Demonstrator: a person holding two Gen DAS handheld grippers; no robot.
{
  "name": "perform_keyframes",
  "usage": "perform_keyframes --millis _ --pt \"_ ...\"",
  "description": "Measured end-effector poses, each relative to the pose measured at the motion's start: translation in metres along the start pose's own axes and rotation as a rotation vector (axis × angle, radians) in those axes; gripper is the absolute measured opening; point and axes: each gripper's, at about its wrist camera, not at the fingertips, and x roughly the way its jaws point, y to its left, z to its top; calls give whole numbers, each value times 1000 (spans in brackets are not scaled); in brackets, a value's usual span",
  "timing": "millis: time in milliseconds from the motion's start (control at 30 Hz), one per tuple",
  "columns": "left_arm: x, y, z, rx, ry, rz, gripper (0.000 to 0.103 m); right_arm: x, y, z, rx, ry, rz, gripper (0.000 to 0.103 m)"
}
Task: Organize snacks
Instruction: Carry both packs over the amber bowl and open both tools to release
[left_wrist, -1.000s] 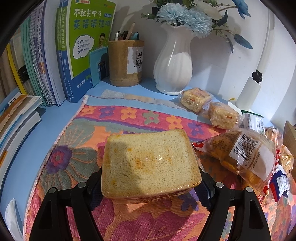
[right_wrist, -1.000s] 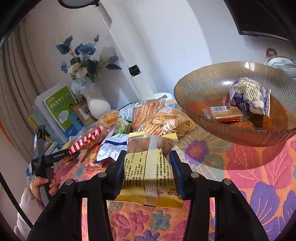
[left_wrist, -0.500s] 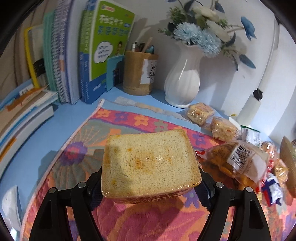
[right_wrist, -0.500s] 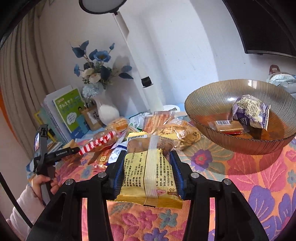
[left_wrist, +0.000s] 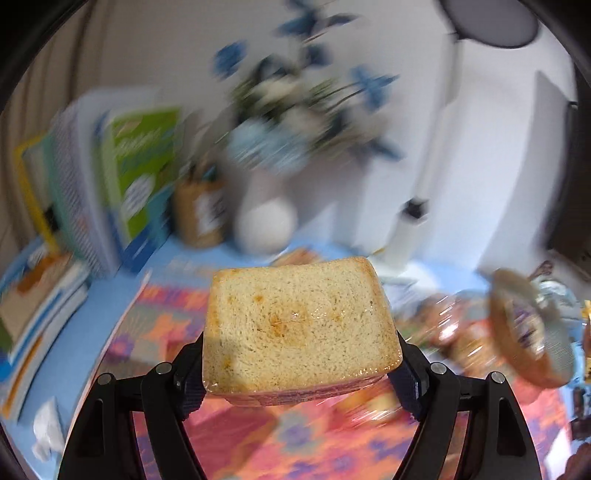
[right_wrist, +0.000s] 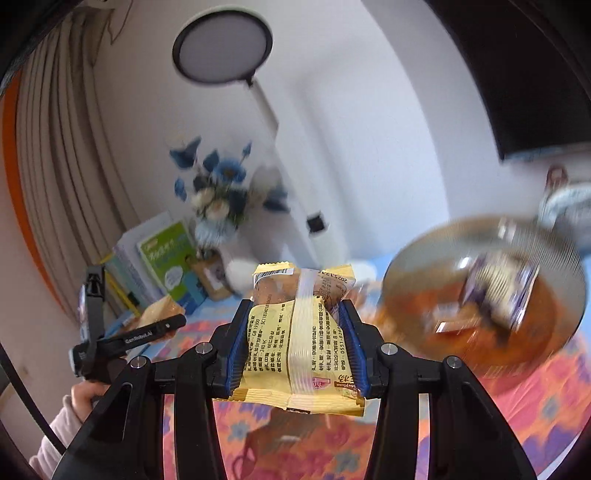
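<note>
Wrapped bread (left_wrist: 299, 325) clamped in left gripper (left_wrist: 301, 373) fingers; right gripper (right_wrist: 295, 343) fingers pinch yellow snack pkt (right_wrist: 295, 332), both above the bench.

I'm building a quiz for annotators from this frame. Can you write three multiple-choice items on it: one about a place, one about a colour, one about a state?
1. Where does the purple-and-white packet lie?
A. in the brown bowl
B. on the books
C. in the left tool

2. What colour is the wrapper of the snack in the right tool?
A. red
B. yellow
C. green

3. What is the state of the left tool?
A. open and empty
B. shut on the wrapped sandwich
C. lying on the cloth

Answers:
1 A: the packet sits inside the brown bowl.
2 B: the yellow snack pack is pinched in the right tool.
3 B: the left tool clamps the wrapped sandwich above the floral cloth.
</note>
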Motion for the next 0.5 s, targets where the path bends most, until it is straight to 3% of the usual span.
perform_keyframes --millis 233,400,500 --pt "7 -123 48 136 -28 -180 80 -4 -61 52 48 -27 -105 45" --pt "40 -209 45 217 28 -340 80 -13 -109 60 100 4 -219 45" --pt "69 -251 32 279 105 -401 80 -12 -133 57 125 30 -281 47"
